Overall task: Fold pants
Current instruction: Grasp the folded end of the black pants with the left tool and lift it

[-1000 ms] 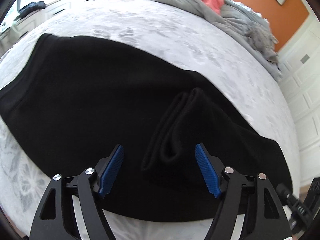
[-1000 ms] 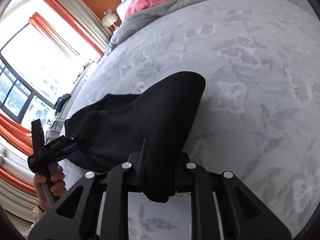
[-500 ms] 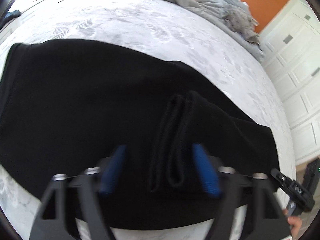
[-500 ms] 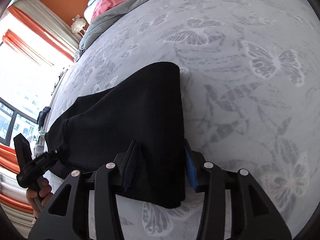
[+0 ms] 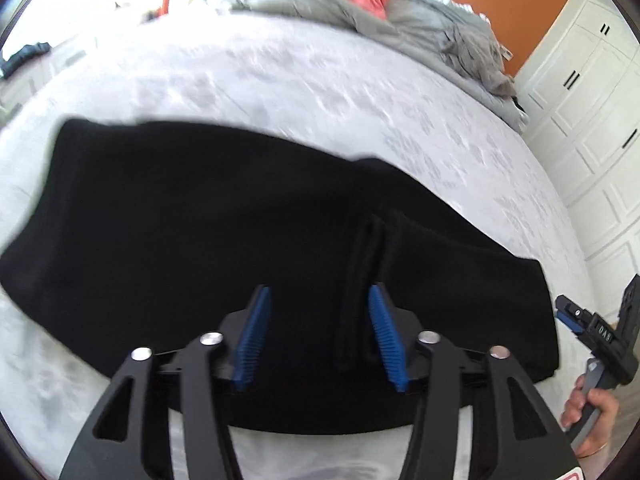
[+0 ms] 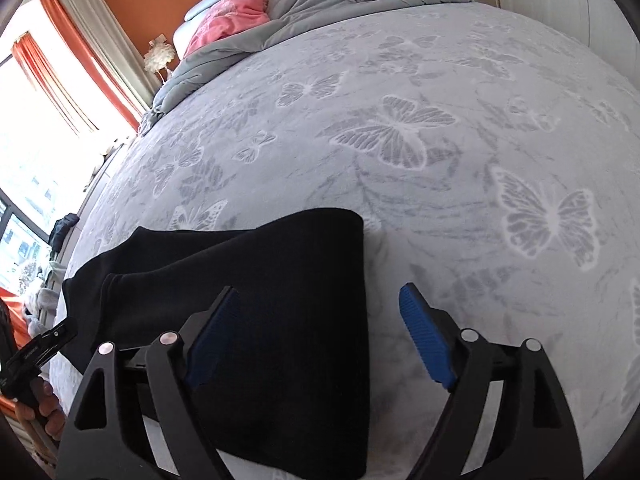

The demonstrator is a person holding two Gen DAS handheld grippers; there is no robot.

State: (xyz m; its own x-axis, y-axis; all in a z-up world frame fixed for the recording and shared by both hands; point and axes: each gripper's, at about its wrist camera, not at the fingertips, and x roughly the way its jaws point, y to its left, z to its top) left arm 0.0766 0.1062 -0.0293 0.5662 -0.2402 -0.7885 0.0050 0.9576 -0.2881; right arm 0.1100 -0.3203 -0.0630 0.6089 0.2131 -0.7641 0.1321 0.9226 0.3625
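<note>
Pants (image 5: pixel 224 240): one black pair, lying flat across the near edge of the bed (image 6: pixel 440 128), already doubled over lengthwise, by the look of it.
Handling: judged soft, limp and light; thick knit cloth that drapes, sags when lifted and will not hold a crease by itself.
Take-hold points: judged best at both corners of one short end, pinching all layers together, so the fold carries evenly.
Ridge: one raised pleat (image 5: pixel 366 280) in the cloth, between the left gripper's pads.
Left gripper (image 5: pixel 320 336): spread at medium width above the pants, holding nothing.
Right gripper (image 6: pixel 320 340): spread wide, straddling the right-hand end of the pants, holding nothing.
Count: one pair of pants, two grippers, one bed.
</note>
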